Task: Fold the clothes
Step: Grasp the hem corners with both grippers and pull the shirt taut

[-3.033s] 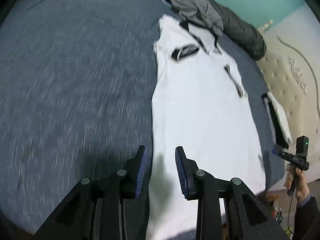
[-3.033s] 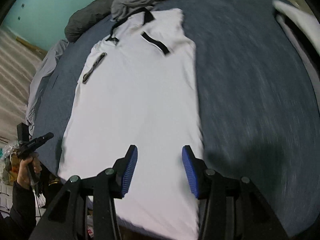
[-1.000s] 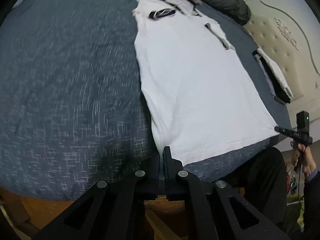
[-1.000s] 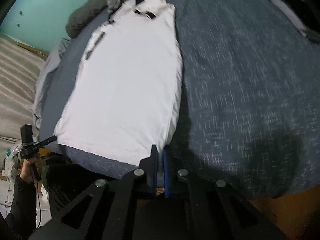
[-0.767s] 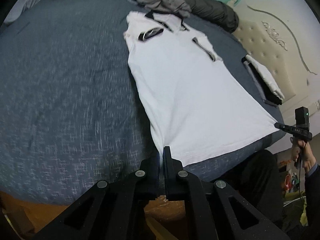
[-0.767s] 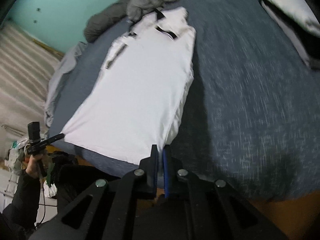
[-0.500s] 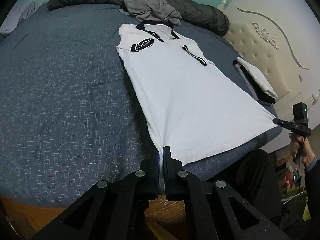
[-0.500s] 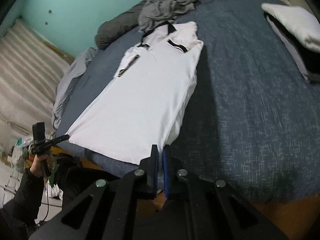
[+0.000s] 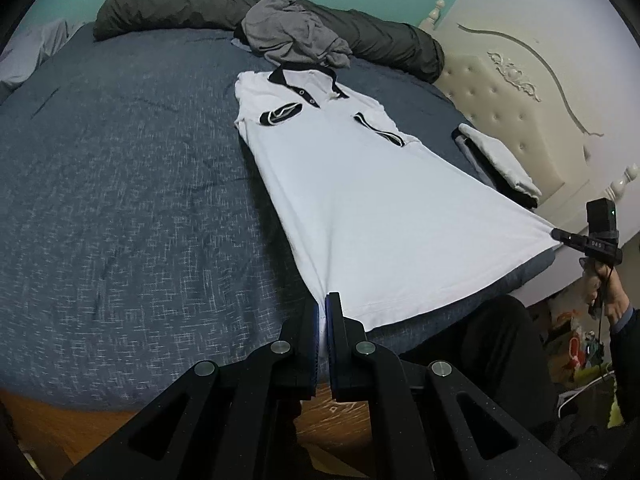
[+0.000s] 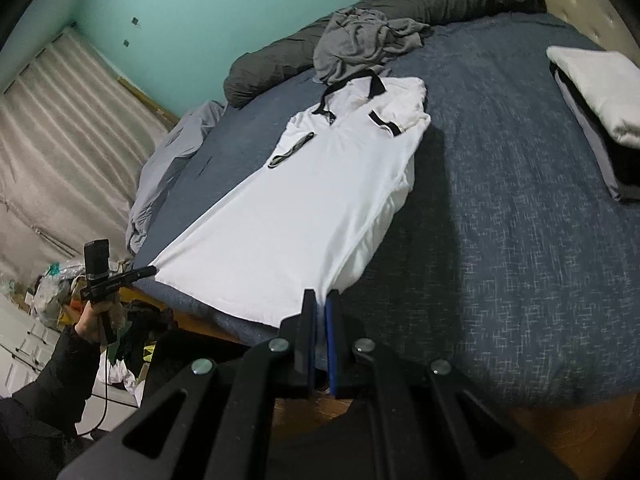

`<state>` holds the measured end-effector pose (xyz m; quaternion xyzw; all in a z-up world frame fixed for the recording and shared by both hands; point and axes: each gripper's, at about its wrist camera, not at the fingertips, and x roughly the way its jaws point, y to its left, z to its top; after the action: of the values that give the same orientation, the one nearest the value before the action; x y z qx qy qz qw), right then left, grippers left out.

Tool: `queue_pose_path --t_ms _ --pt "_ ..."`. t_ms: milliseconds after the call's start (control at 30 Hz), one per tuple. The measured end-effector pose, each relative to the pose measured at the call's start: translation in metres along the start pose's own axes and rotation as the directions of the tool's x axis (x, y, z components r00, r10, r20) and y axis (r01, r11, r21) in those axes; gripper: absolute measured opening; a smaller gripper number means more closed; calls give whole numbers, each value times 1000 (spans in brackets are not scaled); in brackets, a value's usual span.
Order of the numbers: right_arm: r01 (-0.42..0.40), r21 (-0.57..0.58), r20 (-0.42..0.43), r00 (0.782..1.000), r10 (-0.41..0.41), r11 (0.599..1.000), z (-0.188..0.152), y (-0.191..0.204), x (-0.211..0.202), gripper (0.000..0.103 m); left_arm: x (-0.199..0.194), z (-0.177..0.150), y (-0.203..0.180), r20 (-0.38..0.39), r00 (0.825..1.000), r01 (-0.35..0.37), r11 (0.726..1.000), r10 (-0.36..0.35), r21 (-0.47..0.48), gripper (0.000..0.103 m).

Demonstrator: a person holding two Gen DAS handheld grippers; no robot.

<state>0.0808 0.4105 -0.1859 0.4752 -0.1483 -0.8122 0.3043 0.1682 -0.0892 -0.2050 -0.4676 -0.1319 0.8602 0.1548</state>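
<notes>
With both jaws pinched tight on the bottom hem, I have the white polo shirt point(image 9: 360, 200) stretched flat between my two tools — the left gripper point(image 9: 322, 312) clamps one hem corner, the right gripper point(image 10: 320, 308) the other. The shirt lies face up on the blue bedspread point(image 9: 120, 200), its black collar toward the crumpled grey garment point(image 9: 296, 36) at the far side and the hem raised off the near edge of the bed. I judge it light and limp: it sags wherever unsupported, and in the right wrist view the side seam droops into a loose fold. It won't break, but thin knit can slip from a shallow bite — so the corners, where the hem is doubled, are the place to hold. A folded stack point(image 10: 596, 92) sits well apart on the bedspread.
</notes>
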Motion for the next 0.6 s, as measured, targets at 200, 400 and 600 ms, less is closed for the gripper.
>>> queue_pose_path --t_ms 200,400,600 --pt "-19 -24 13 1000 19 1000 -3 10 -13 4 -18 -2 -9 23 1000 15 999 -16 34 3" --pt "-43 -55 26 999 45 998 -8 24 -28 4 -36 -4 -15 47 998 33 998 -36 59 3" --pt "-61 -101 41 997 65 993 -11 44 -43 4 -53 -9 -23 75 996 49 996 -54 76 3"
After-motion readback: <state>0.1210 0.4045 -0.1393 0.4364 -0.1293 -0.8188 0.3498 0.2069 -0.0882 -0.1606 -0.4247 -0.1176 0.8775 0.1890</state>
